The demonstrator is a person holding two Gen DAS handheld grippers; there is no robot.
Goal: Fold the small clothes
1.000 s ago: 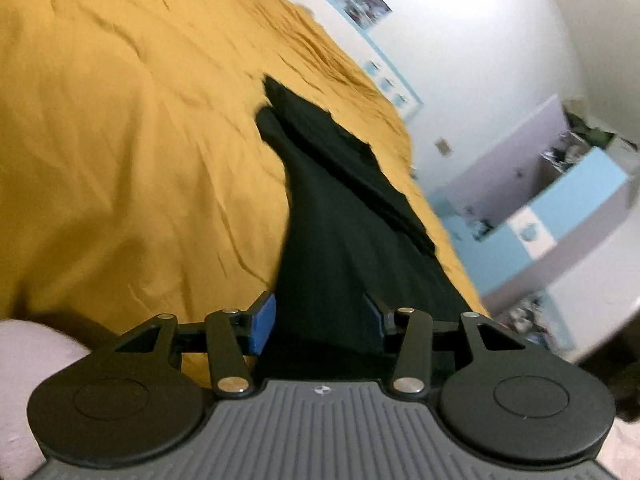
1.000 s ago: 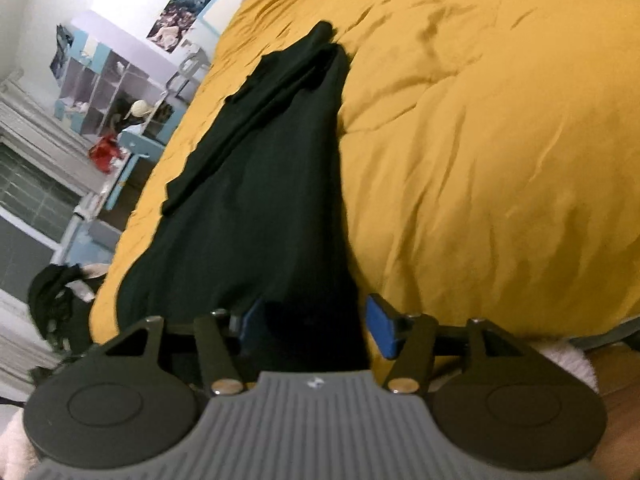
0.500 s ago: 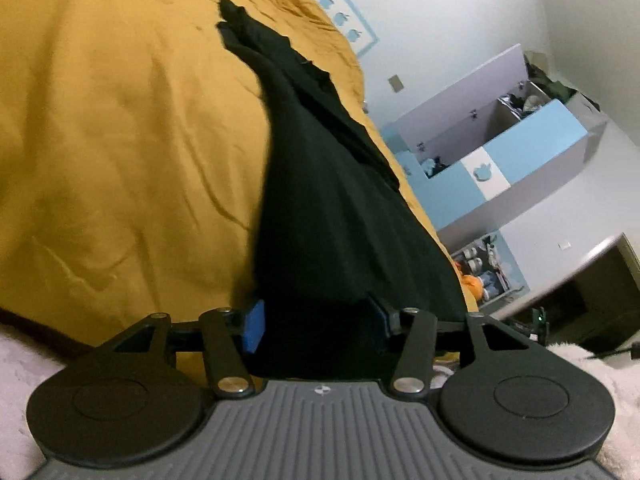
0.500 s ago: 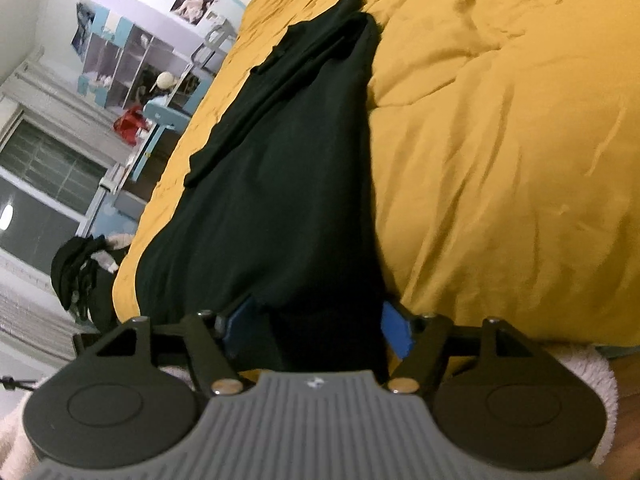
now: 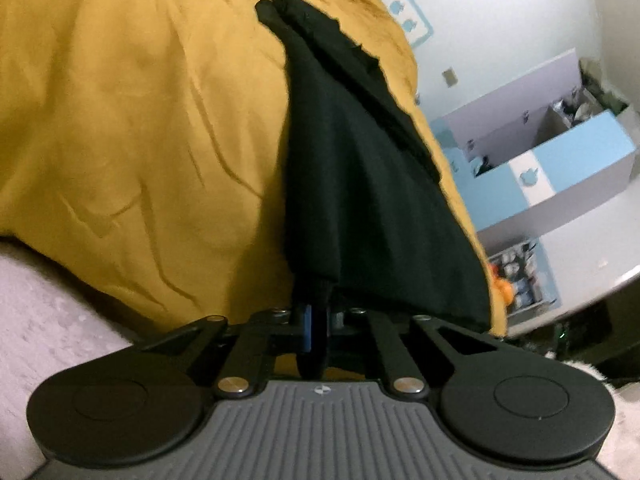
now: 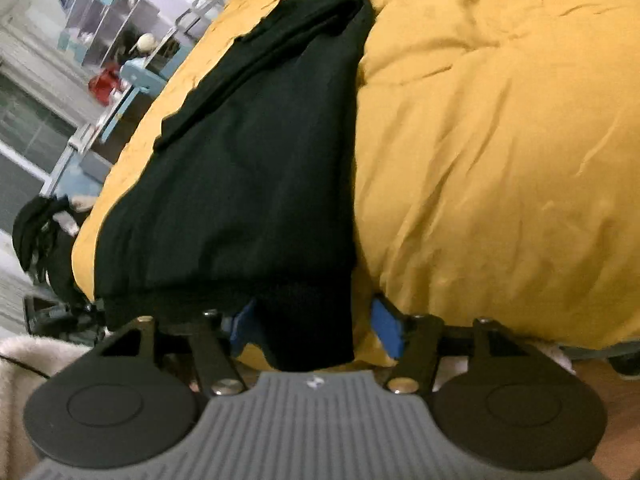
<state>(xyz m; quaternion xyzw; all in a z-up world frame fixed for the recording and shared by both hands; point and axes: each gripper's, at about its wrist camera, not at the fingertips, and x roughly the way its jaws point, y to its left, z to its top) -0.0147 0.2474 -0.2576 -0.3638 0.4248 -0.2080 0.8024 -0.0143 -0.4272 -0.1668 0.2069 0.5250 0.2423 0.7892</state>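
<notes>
Fabric is already in the left gripper (image 5: pixel 316 320): its blue pads have just snapped together on the near hem of the black garment (image 5: pixel 360 184), and a bunched corner of cloth hangs pinched between them at the bottom centre of the left wrist view. From that pinch the garment runs away toward twelve o'clock, widening first and then narrowing to a far tip near the top of the frame, so its long axis lies almost straight along the line the gripper points. The right gripper (image 6: pixel 312 328) is not there yet. Its jaws stand wide, having closed in a little in the last half second, and the near end of the same black garment (image 6: pixel 256 184) lies between the blue pads without either pad visibly pressing on it; there is a clear gap at the three o'clock pad. Here too the cloth stretches from the jaws toward twelve o'clock, leaning slightly to eleven. Both grippers sit at the same near hem, so the coming move likely turns on the right one closing before the end is carried forward along that axis. Beyond the garment, the mustard bedcover (image 6: pixel 500 160) spreads rumpled to three o'clock, and blue and grey shelving (image 5: pixel 560 160) stands farther off.
</notes>
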